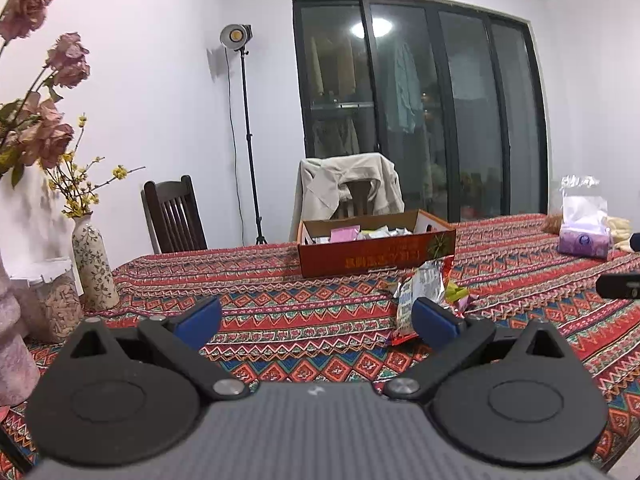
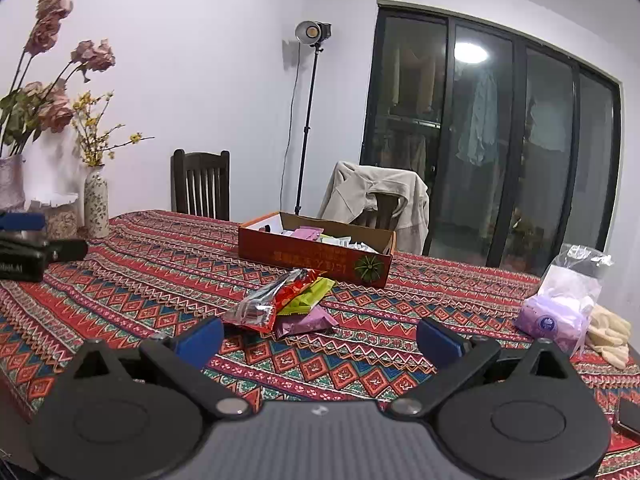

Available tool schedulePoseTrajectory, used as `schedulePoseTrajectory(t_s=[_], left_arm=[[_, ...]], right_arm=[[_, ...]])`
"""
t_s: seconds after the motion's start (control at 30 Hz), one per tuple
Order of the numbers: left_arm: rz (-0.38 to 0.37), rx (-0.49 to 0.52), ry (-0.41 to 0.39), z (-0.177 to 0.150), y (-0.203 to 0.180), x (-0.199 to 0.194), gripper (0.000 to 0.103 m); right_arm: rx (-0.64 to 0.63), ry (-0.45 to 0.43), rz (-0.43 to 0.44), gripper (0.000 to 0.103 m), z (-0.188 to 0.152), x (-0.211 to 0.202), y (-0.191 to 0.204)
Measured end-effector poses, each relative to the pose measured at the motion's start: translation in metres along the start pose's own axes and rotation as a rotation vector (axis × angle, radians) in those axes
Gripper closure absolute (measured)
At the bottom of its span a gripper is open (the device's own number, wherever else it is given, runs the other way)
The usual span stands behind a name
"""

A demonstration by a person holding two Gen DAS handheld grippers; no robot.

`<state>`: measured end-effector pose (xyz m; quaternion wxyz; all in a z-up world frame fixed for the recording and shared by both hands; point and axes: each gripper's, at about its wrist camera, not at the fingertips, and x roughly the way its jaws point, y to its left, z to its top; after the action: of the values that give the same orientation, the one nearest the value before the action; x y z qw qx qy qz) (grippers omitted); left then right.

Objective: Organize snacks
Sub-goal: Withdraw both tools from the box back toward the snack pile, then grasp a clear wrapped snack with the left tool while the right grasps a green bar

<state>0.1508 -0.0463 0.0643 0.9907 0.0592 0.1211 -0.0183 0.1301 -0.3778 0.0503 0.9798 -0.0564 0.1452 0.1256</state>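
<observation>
Here a table [image 2: 152, 280] is seen covered by a red, zigzag-patterned cloth, with dark glass doors [image 2: 492, 152], a lamp on a stand [image 2: 314, 32], two chairs and vases of flowers [image 2: 96, 200] behind. A red cardboard box [image 2: 316, 256] of packets stands mid-table; its gold lettering cannot be read. Loose snack packets [image 2: 288, 304] are piled just in front of it (red, green and purple wrappers). The left gripper [image 1: 316, 320] and right gripper [image 2: 320, 340] are held low over the cloth, tilted slightly downward, jaws spread wide with nothing between them.
</observation>
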Motion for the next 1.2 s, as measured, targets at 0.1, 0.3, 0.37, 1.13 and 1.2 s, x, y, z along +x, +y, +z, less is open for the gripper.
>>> schedulePoseTrajectory(t_s=[0.1, 0.3, 0.37, 1.13, 1.2], left_arm=[[-0.011, -0.015, 0.025, 0.0, -0.002, 0.014, 0.0], [-0.093, -0.068, 0.1, 0.004, -0.014, 0.061, 0.0], [-0.138, -0.079, 0.116, 0.007, -0.023, 0.082, 0.0], [-0.39, -0.351, 0.252, 0.004, 0.0, 0.204, 0.061], [-0.34, -0.326, 0.225, 0.004, 0.013, 0.193, 0.061]], right_arm=[[0.01, 0.008, -0.001, 0.0, 0.001, 0.011, -0.005], [0.06, 0.008, 0.005, 0.0, 0.006, 0.039, -0.02], [0.077, 0.008, 0.002, 0.0, 0.008, 0.051, -0.025], [0.125, 0.173, 0.002, 0.001, 0.012, 0.191, -0.028], [0.142, 0.192, 0.027, 0.001, 0.013, 0.209, -0.02]])
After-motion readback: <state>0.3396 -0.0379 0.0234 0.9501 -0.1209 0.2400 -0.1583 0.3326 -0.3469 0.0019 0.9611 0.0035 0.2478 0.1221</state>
